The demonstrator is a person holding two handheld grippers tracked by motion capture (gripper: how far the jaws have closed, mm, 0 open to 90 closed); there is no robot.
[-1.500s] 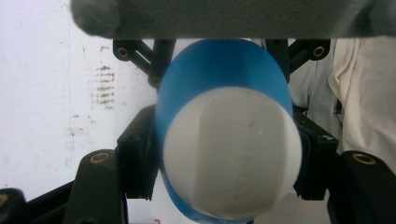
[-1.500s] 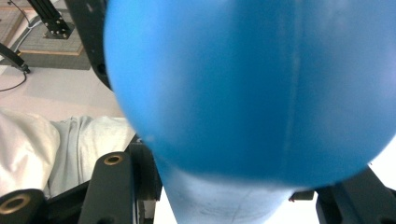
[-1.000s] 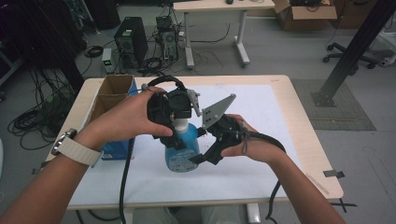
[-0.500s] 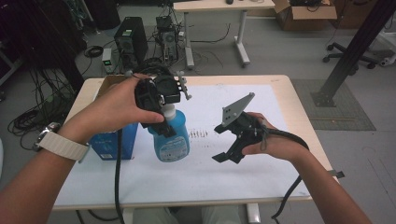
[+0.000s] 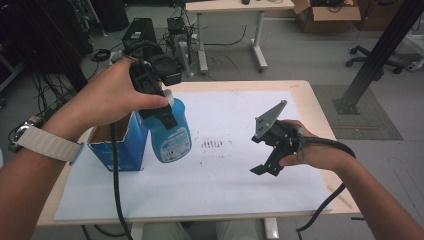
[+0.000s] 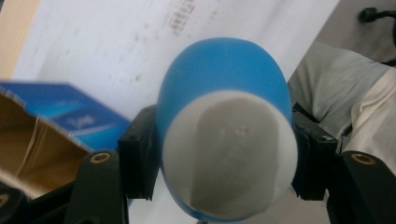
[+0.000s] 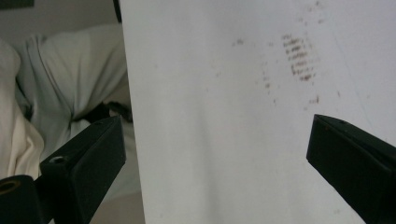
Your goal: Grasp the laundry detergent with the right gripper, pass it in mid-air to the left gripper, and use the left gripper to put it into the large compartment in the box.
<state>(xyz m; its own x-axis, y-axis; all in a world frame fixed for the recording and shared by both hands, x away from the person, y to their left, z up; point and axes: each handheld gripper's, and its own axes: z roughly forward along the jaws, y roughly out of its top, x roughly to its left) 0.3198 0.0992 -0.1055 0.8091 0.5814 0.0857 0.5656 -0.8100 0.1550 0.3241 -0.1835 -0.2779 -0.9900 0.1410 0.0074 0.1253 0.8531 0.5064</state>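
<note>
High view shows the table [image 5: 305, 92] covered by a white sheet [image 5: 235, 180], which carries a patch of dark marks [image 5: 212, 144] near its middle. At about nine o'clock from those marks stands an open blue box [image 5: 120, 145], its cardboard inside showing. Just beside the box, toward three o'clock, hangs the blue bottle [image 5: 172, 132], lifted off the sheet and tilted, its white cap end up in the left gripper [image 5: 162, 111]. From the left gripper view, the two black pads press on opposite sides of the bottle [image 6: 224, 84], with the bottle's pale end facing the camera and the box [image 6: 51, 135] at nine o'clock. At four o'clock from the marks, well apart from the bottle, the right gripper [image 5: 270, 160] hovers over the sheet; its jaws have just been opening and stand wide with nothing between them, as the right gripper view shows above the sheet [image 7: 219, 140].
</note>
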